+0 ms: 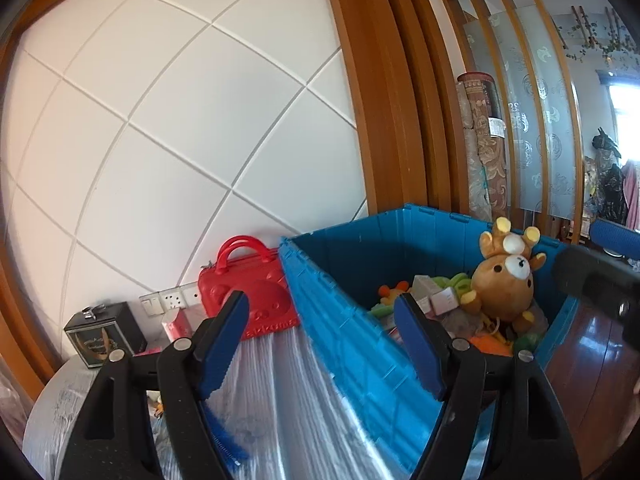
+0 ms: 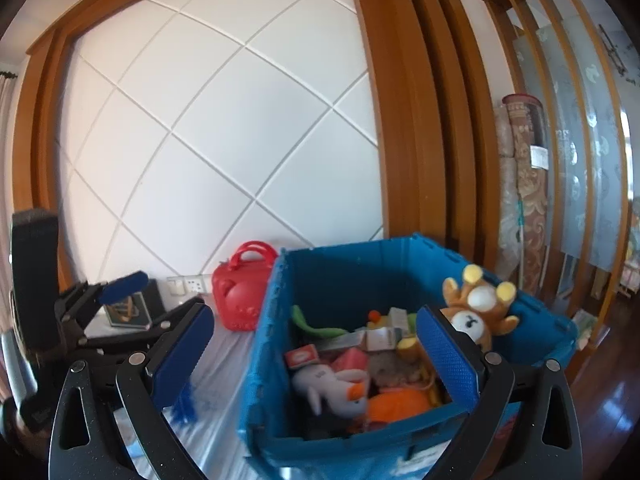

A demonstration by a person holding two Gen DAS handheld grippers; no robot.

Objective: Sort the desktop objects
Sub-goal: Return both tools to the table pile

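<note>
left wrist view: the left gripper (image 1: 324, 344) has its blue-padded jaws spread with nothing between them, aimed over the near rim of the big blue plastic crate (image 1: 344, 320). the crate stands at the right end of the table covered in a pale striped cloth (image 1: 276, 376), hard against the white panelled wall, so sorted things can probably be dropped straight in. a brown plush bear with a smaller bear on its head (image 1: 506, 276) leans in the crate's far right corner, above small boxes and green and orange soft toys. left of the crate, along the table's back edge, a red plastic handbag-shaped case (image 1: 248, 300) stands upright against the wall, then a pink carton (image 1: 178, 322) and a black box with a metal clasp (image 1: 106, 334) near the left corner. these look like the things not yet sorted.

right wrist view: the right gripper (image 2: 316, 354) is spread wide and carries nothing; its right pad hangs over the crate's interior, its left pad over the cloth. inside lie a grey and white plush penguin (image 2: 336, 388), a small red and white box (image 2: 302, 358) and an orange soft toy (image 2: 396, 400). the left gripper shows at the left edge, over the table. a frayed blue tuft (image 2: 185, 400) hangs below the left pad; what it belongs to i cannot tell.
</note>
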